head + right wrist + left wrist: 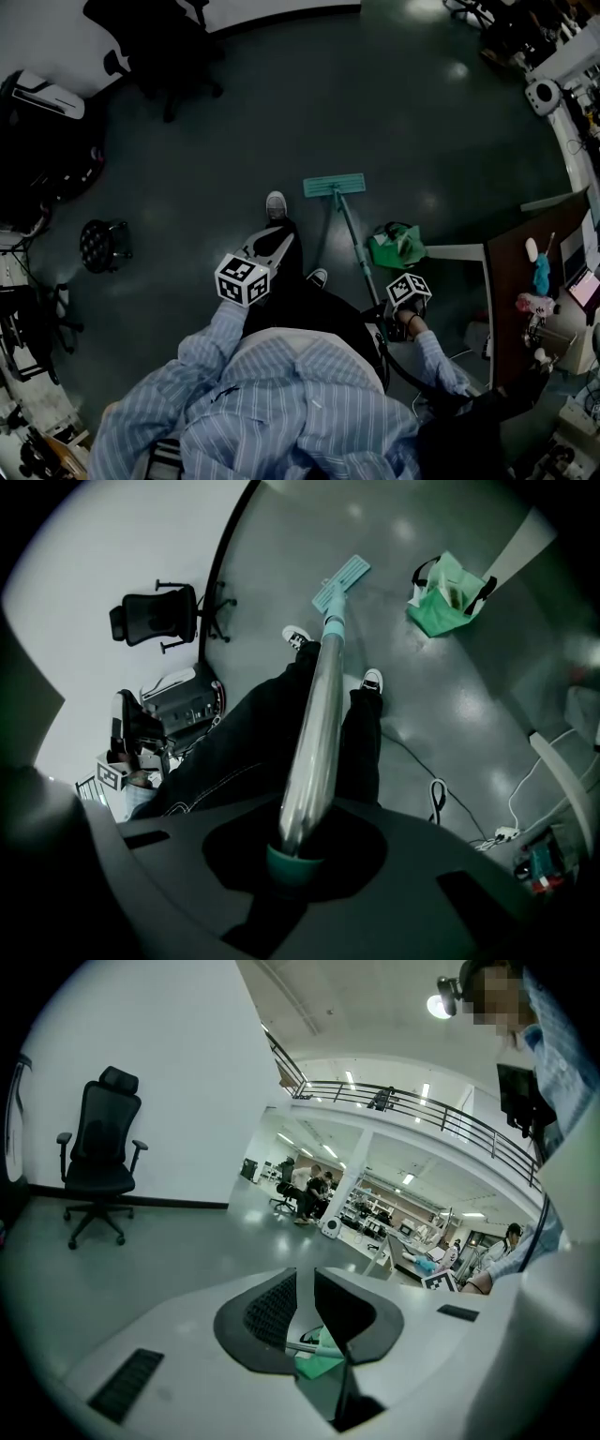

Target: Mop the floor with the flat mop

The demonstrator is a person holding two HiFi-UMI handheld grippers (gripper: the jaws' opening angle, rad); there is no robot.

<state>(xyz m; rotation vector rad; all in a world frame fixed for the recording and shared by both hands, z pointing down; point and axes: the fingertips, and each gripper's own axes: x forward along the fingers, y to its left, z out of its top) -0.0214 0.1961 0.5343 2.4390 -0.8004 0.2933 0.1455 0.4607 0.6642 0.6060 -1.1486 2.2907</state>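
The flat mop lies with its teal head [334, 185] flat on the dark floor ahead of my feet. Its metal handle [356, 248] slants back to my right side. In the right gripper view the handle [317, 714] runs straight out from between the jaws to the mop head [339, 581], and my right gripper [298, 847] is shut on the handle's teal end. My left gripper [270, 244] is held over my left leg, away from the mop. Its jaws [305, 1290] stand almost together with nothing between them.
A green bag [396, 246] sits on the floor right of the handle. A brown desk [525, 272] with clutter stands at the right, with cables [436, 797] on the floor near it. A black office chair [155, 42] is by the far wall and a black stool [105, 244] at the left.
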